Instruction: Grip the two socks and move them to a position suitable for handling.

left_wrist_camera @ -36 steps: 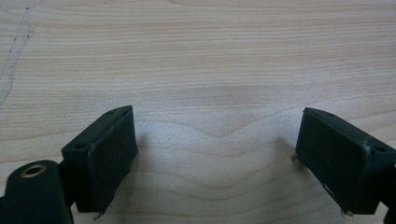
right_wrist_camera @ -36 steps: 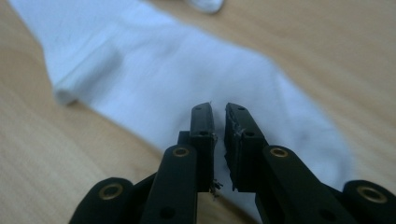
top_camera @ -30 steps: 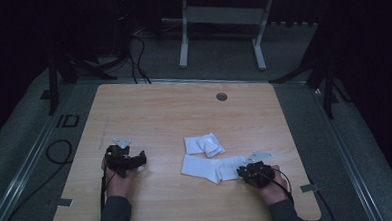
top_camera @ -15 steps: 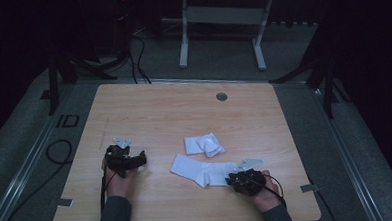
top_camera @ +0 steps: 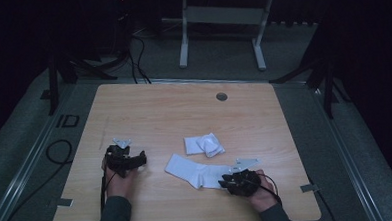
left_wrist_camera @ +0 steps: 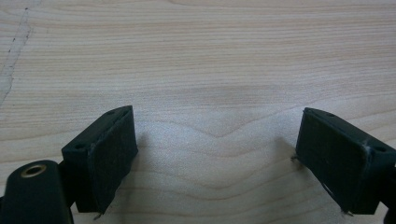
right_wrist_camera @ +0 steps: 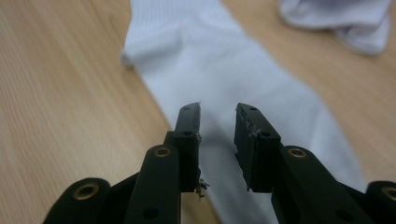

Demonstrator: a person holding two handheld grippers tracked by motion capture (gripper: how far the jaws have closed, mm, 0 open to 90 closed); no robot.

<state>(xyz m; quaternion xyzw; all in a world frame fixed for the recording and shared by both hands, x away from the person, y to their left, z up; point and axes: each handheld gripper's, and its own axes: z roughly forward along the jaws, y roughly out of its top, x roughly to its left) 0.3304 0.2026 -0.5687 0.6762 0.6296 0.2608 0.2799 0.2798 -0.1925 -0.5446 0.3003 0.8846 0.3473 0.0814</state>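
Right claw (right_wrist_camera: 217,144) | jaws just opening, nothing gripped | flat sock (right_wrist_camera: 243,70) directly beneath

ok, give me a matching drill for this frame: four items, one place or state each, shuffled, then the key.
Items
1. flat sock
2. bunched sock
3. left gripper
4. right gripper

States
A. jaws wide apart over bare wood
B. balled up, just beyond the flat one
C. jaws a narrow gap apart, above white fabric
D. laid out long on the table

Pairs: 1-D, 2-B, 3-A, 4-C

The right gripper's jaws have just been opening; nothing is pinched between them.
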